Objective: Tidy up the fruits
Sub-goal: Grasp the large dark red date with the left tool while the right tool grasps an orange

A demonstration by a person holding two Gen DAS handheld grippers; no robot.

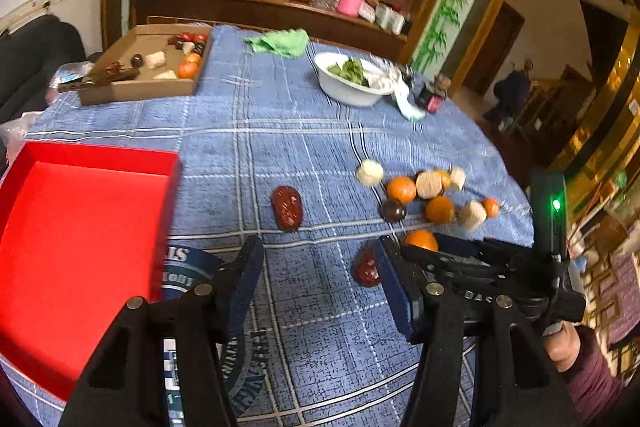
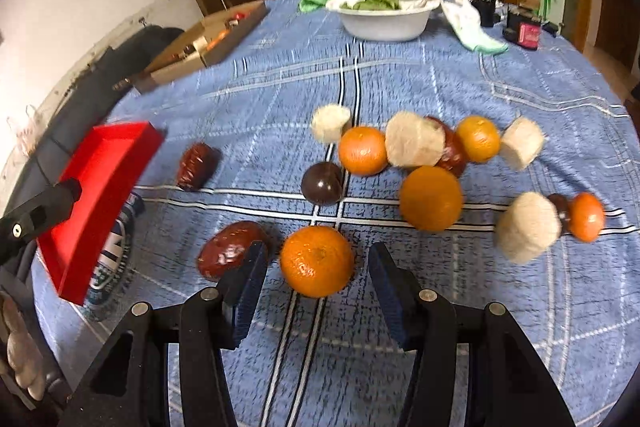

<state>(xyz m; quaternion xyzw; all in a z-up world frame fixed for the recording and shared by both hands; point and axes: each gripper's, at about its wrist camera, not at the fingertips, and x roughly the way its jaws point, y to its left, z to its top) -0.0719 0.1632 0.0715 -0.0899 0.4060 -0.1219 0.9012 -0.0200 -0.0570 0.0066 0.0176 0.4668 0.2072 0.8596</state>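
Note:
Loose fruits lie on the blue checked tablecloth (image 2: 440, 75). In the right wrist view, my right gripper (image 2: 318, 259) is open with its fingers on either side of an orange tangerine (image 2: 317, 261). A red date (image 2: 228, 251) lies just left of it. Further out are other tangerines (image 2: 430, 198), a dark plum (image 2: 322, 183), pale cut pieces (image 2: 414, 139) and a second date (image 2: 196, 165). In the left wrist view, my left gripper (image 1: 320, 259) is open and empty above the cloth. The empty red box (image 1: 80, 247) is at its left. The right gripper (image 1: 480, 267) shows beside it.
A cardboard tray (image 1: 136, 91) with several fruits sits at the far left. A white bowl (image 1: 352, 87) of greens, a green cloth (image 1: 280, 41), a white cloth (image 2: 472, 23) and small dark items (image 2: 524, 27) stand at the far side. The table edge curves off to the right.

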